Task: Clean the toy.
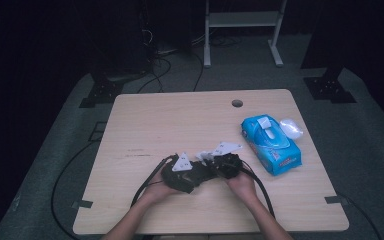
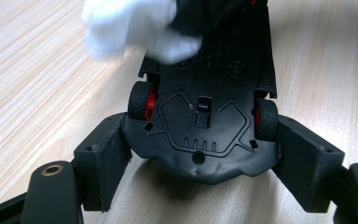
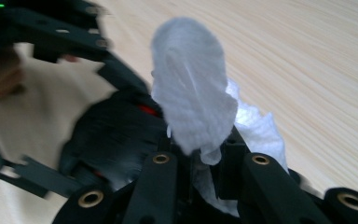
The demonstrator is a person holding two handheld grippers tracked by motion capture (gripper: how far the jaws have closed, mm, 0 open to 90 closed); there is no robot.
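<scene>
Black toy car (image 2: 204, 126) sits belly-up, clamped between our left gripper (image 2: 200, 163) jaws over the table (image 1: 180, 125), our right gripper (image 3: 200, 163) pinches a white wipe (image 3: 193, 93) against it — wiping looks underway, not finished.

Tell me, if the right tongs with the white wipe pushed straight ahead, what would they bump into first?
Probably the black toy car held by the left tongs; the white wipe in the right tongs already looks close to it, though depth is unclear.
</scene>
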